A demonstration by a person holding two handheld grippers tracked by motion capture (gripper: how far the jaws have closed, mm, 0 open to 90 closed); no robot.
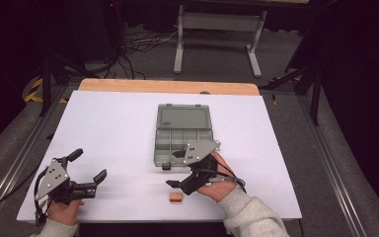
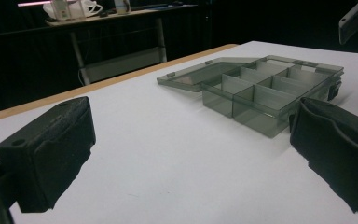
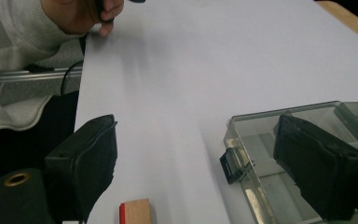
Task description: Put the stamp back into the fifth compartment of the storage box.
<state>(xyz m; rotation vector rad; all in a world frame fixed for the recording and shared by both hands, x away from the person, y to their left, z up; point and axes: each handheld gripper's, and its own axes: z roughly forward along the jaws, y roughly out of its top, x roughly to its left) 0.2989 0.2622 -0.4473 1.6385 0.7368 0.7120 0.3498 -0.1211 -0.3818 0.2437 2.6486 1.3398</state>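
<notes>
A grey metal table frame (image 1: 219, 34) stands beyond the table, cables (image 1: 138, 47) beside it.

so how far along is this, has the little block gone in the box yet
Done: the compartment box lies open on the table, lid folded back. In hand: the right claw hovers open just above the small wooden block, not gripping it. The left claw waits open, apart from both. Left, probably: gripping the block and placing it in a compartment; those visible look empty.

High view: above near table edge, facing forward and down, far. Left gripper view: low over table, compartment box (image 2: 261, 91) at 1 o'clock. Right gripper view: close, box at 4 o'clock. All share the box.
</notes>
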